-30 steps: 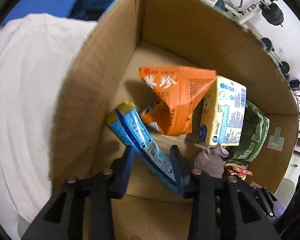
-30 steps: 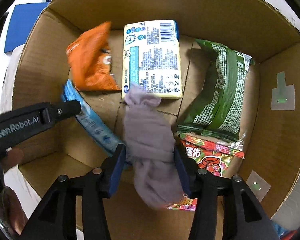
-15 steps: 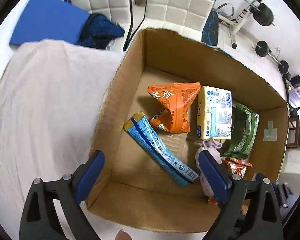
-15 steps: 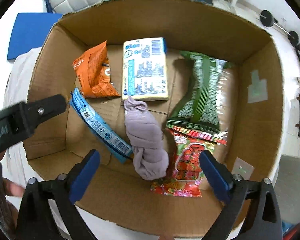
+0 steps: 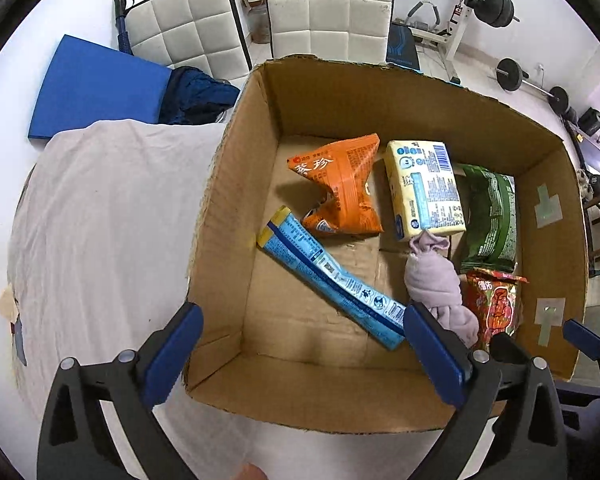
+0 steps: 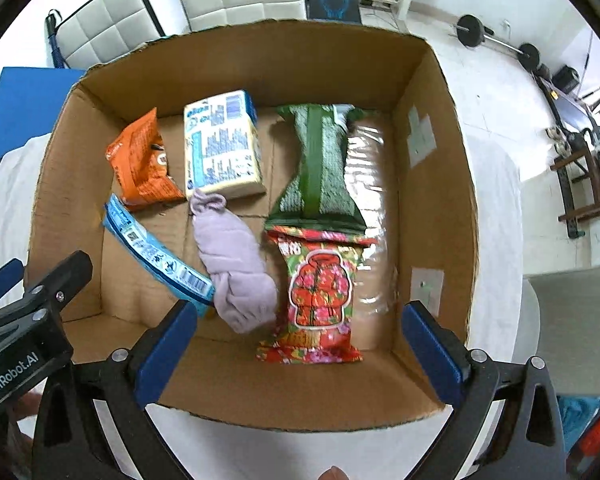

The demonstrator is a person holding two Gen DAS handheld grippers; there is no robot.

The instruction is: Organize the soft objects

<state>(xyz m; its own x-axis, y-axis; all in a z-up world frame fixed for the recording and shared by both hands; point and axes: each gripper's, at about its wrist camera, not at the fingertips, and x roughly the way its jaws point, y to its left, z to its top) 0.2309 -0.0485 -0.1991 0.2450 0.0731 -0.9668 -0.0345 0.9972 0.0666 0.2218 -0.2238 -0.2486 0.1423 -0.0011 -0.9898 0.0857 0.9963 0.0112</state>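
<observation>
Right wrist view: my right gripper (image 6: 296,342) and left gripper (image 5: 298,342) gape wide, empty. Sock (image 6: 236,264) and blue packet (image 5: 332,276) lie mid-frame in the box (image 6: 260,60); looks nearly done.

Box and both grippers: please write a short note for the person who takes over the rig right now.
Left gripper: open, holds nothing, above the near left part of the box.
Right gripper: open, holds nothing, above the near wall of the box.
In the box: orange bag, pale pack, green bag, red bag, blue pack, sock. The sock lies between the blue pack and the red bag, its top end touching the pale pack.
Done: all six things lie inside.
Left: nothing more to pack shows on the cloth in view; check outside the views.
</observation>
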